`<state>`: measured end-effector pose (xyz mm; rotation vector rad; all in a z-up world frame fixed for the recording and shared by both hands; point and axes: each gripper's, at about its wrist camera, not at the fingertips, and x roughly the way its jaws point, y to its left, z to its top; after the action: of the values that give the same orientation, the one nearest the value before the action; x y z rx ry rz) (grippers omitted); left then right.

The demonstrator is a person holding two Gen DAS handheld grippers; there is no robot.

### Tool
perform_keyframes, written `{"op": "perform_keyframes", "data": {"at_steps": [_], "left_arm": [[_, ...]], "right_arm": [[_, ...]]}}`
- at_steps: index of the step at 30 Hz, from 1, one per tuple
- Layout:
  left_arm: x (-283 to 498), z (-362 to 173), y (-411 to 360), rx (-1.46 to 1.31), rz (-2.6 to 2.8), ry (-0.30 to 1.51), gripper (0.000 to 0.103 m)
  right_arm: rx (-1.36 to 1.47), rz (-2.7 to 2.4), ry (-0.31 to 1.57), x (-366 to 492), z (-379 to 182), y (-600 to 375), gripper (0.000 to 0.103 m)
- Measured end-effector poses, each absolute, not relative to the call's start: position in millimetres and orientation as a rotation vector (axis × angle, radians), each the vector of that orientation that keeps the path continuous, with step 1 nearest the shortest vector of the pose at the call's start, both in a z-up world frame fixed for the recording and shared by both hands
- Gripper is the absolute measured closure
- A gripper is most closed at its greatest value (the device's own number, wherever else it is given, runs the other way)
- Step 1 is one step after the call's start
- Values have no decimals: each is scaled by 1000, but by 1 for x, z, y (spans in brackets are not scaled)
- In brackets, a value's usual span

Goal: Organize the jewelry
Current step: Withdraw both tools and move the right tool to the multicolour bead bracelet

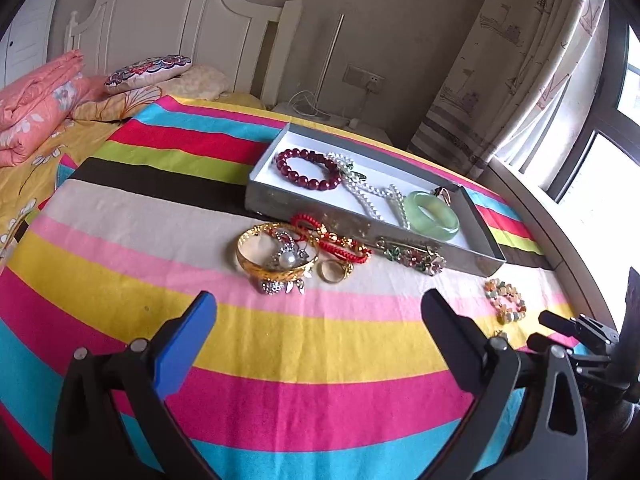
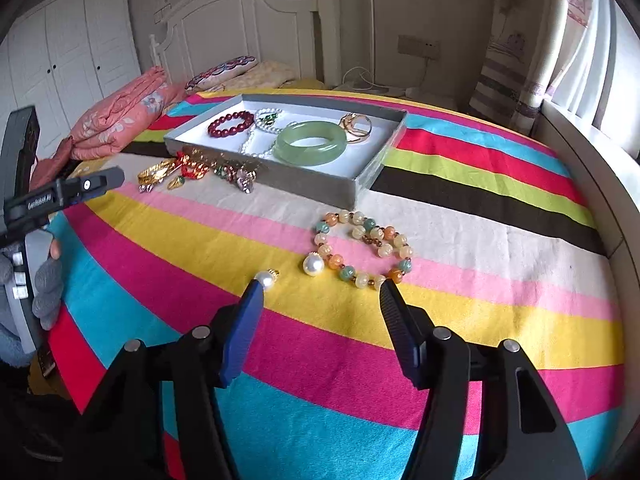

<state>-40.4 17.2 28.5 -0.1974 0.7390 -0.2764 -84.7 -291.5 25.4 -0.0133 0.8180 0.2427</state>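
A grey tray (image 1: 360, 226) (image 2: 304, 184) with a white floor lies on the striped bed cover. It holds a dark red bead bracelet (image 1: 308, 170) (image 2: 231, 122), a pearl necklace (image 1: 360, 188), a green jade bangle (image 1: 432, 213) (image 2: 310, 143) and gold rings (image 2: 356, 126). In front of the tray lie a gold bangle (image 1: 276, 256), a red cord bracelet (image 1: 332, 236) and a flower brooch (image 1: 416, 258). My left gripper (image 1: 320, 300) stands open just short of this pile. My right gripper (image 2: 321, 286) is open before a multicolour bead bracelet (image 2: 364, 246) and two pearl earrings (image 2: 312, 264).
The striped cover (image 1: 280, 360) spreads over a bed with a white headboard (image 1: 160, 12). A folded pink quilt (image 1: 36, 100) and pillows lie at the far left. A curtain (image 1: 520, 60) and a window ledge run along the right. A gloved hand (image 2: 48, 284) holds the left gripper.
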Motion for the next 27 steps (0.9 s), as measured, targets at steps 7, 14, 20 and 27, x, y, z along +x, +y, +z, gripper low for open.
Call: {"op": "perform_keyframes", "data": {"at_steps": [7, 14, 20, 27], "left_arm": [[-34, 20, 22, -251, -290, 782, 2], [-38, 23, 21, -243, -316, 753, 2], [-35, 21, 28, -300, -311, 763, 2], [-32, 19, 20, -254, -271, 791, 2]], "right_arm": [[-19, 128, 855, -54, 23, -303, 66], [26, 53, 908, -34, 14, -318, 66], [-60, 107, 936, -13, 11, -300, 65], [-58, 167, 930, -11, 10, -300, 64]]}}
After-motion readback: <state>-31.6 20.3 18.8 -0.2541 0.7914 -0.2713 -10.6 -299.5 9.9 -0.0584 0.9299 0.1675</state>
